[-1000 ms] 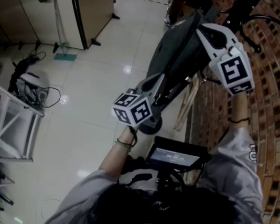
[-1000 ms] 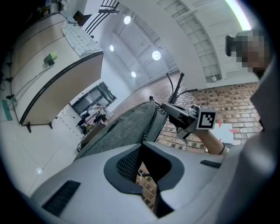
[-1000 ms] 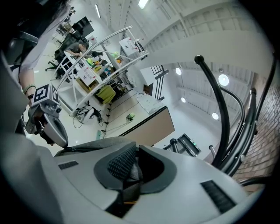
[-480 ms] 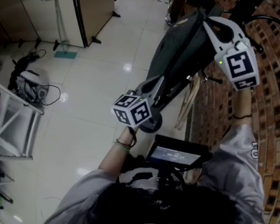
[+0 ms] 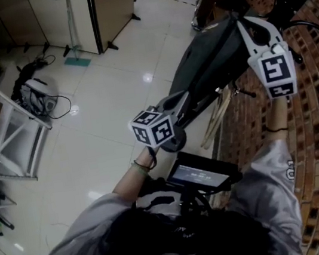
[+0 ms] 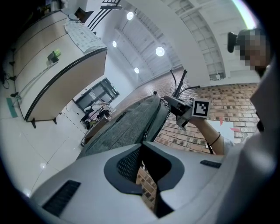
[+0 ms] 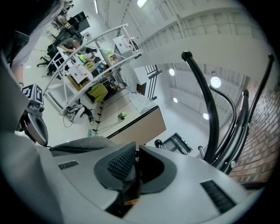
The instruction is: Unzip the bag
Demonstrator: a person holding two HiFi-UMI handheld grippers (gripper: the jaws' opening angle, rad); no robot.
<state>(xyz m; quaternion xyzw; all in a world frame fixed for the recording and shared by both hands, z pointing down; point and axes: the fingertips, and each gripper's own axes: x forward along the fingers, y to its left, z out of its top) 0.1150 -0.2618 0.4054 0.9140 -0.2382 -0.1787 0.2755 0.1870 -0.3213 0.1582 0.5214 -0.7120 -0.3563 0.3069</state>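
Glossy tiled floor [image 5: 101, 103] — cabled white device [image 5: 36, 96], metal rack [image 5: 9, 139].

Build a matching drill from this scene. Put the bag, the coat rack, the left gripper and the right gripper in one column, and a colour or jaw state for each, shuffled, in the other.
1. bag
2. coat rack
3. left gripper
4. right gripper

A. black
B. jaws closed on a small dark tab
C. grey
D. jaws together

Pairs: 1-C, 2-A, 3-D, 4-B
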